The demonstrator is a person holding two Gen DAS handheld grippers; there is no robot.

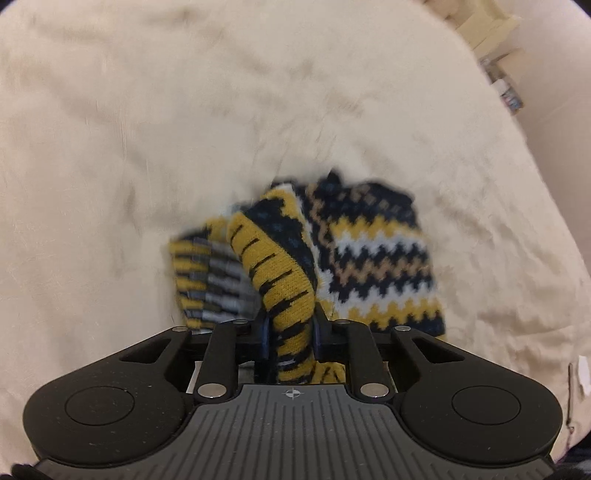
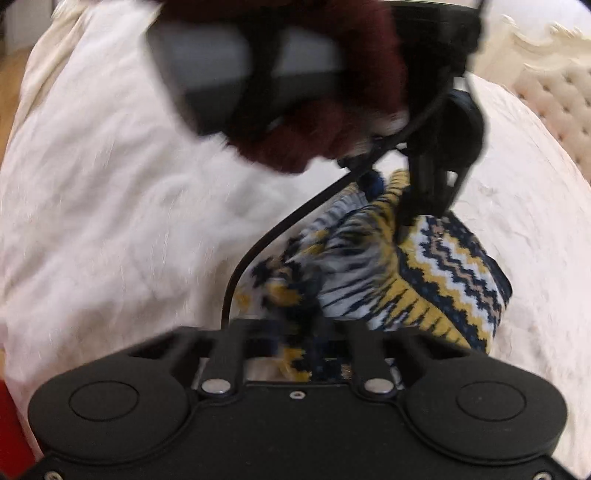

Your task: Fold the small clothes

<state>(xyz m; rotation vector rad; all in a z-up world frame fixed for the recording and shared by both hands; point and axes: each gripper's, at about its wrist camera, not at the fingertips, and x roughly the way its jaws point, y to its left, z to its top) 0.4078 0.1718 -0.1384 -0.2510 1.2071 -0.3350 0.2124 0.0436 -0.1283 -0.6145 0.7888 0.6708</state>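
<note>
A small knitted garment (image 1: 376, 254) in navy, mustard and white zigzag bands lies bunched on the cream bedspread (image 1: 184, 129). My left gripper (image 1: 290, 328) is shut on its mustard ribbed edge, which stands up between the jaws. In the right wrist view the same garment (image 2: 443, 280) hangs between both tools. My right gripper (image 2: 306, 343) is shut on a blurred navy and mustard part of it. The left gripper (image 2: 417, 214) shows there too, pinching the far edge from above, with a dark red gloved hand behind it.
The bedspread (image 2: 110, 184) covers nearly all of both views. A tufted cream headboard (image 2: 565, 107) stands at the far right. Cream boxes or shelves (image 1: 491, 33) sit beyond the bed's edge. A black cable (image 2: 266, 236) runs from the left tool.
</note>
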